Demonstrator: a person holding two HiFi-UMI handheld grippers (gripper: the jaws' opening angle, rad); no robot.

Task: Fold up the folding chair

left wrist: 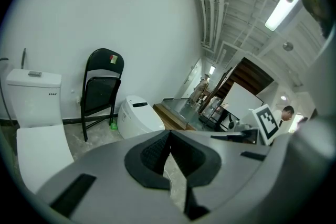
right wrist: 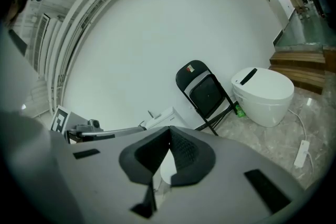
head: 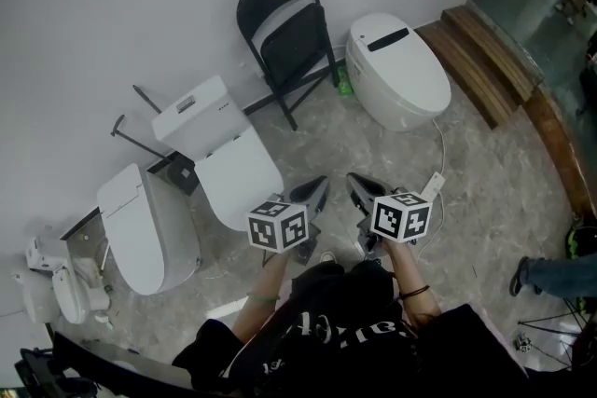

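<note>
A black folding chair (head: pixel 284 37) leans against the white wall, its seat tipped up close to the backrest; it also shows as the chair (left wrist: pixel 101 87) and the chair (right wrist: pixel 205 91) in the gripper views. My left gripper (head: pixel 321 183) and right gripper (head: pixel 354 181) hang side by side over the floor, well short of the chair. Both are shut with nothing between the jaws. In their own views the left gripper (left wrist: pixel 169 135) and right gripper (right wrist: pixel 169 131) show tips meeting.
A white tank toilet (head: pixel 216 149) stands left of the chair, a rounded smart toilet (head: pixel 399 70) right of it. Another toilet (head: pixel 145 228) lies further left. Wooden steps (head: pixel 494 61) rise at the right. A cable with a plug (head: pixel 436 185) lies on the marble floor.
</note>
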